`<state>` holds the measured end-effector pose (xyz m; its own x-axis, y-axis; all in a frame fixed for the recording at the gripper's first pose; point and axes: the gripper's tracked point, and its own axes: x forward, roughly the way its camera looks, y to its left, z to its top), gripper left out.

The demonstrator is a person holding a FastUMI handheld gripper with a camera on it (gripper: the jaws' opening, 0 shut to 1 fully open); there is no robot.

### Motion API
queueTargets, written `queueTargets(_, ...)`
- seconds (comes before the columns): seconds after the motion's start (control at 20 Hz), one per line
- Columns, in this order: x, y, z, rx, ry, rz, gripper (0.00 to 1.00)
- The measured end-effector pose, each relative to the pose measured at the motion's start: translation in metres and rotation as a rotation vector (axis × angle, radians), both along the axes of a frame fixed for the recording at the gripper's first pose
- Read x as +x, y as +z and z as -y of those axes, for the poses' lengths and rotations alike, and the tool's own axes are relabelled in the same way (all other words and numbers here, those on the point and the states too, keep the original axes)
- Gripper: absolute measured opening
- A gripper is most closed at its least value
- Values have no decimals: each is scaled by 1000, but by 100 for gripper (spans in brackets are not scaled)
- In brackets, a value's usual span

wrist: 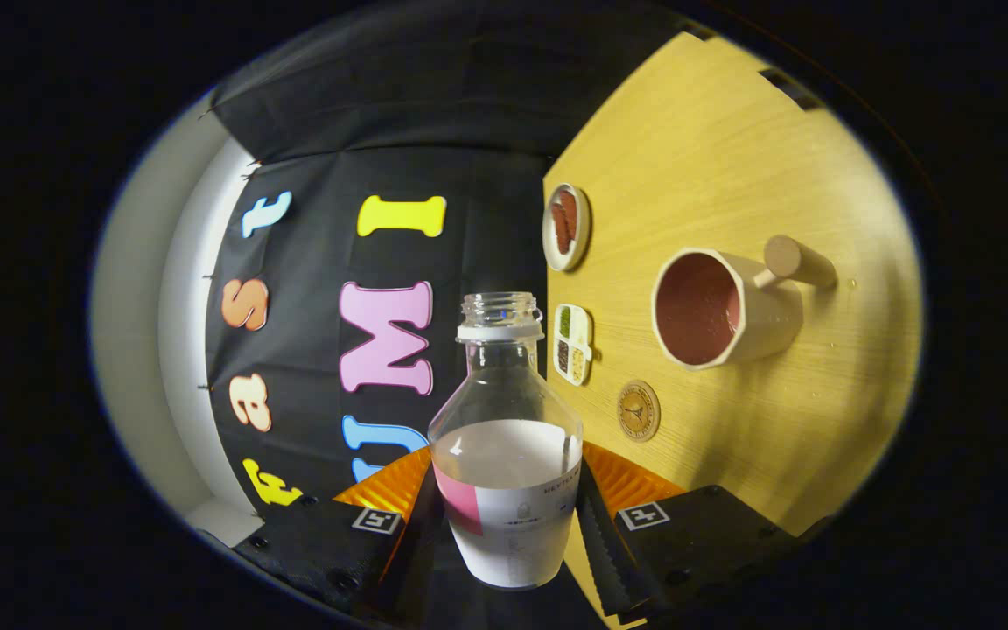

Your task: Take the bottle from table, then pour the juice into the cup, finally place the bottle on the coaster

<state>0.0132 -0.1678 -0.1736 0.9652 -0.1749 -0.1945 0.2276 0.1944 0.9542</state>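
Wooden table (731,157) behind clear, capless, labelled bottle (506,455) between clamping fingers (596,525)

Wooden table (731,157) carries a small round plate (566,227) with reddish-brown food and, near it, a divided dish (573,344) with green, dark and pale fillings in separate compartments.

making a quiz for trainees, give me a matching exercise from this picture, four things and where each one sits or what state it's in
Things:
1. bottle
2. cup
3. coaster
4. round dish

Places or states:
A. flat on the wooden table, bare, between the tool and the cup
B. held between the tool's two fingers, cap off
C. farthest along the table, by the black cloth wall
D. on the table beyond the coaster, reddish inside, knob handle

Pairs: 1-B, 2-D, 3-A, 4-C
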Motion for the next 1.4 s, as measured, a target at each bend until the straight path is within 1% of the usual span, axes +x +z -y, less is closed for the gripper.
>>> queueTargets(0.15, -1, 20, -13, -241, 21, -1, 74)
queueTargets(0.25, 6, 32, -17, -409, 0, -30, 74)
queueTargets(0.5, 22, 68, -33, -706, -64, -66, 74)
queueTargets(0.7, 41, 104, -39, -1030, -89, -86, 74)
queueTargets(0.8, 56, 123, -46, -1214, -103, -77, 74)
queueTargets(0.85, 66, 125, -51, -1294, -97, -77, 74)
queueTargets(0.95, 86, 122, -59, -1383, -92, -86, 74)
queueTargets(1.0, 93, 118, -61, -1412, -102, -96, 74)
queueTargets(1.15, 118, 108, -75, -1493, -110, -68, 74)
queueTargets(1.25, 132, 86, -78, -1524, -106, -82, 74)
queueTargets(1.4, 149, 38, -76, -1534, -69, -147, 75)
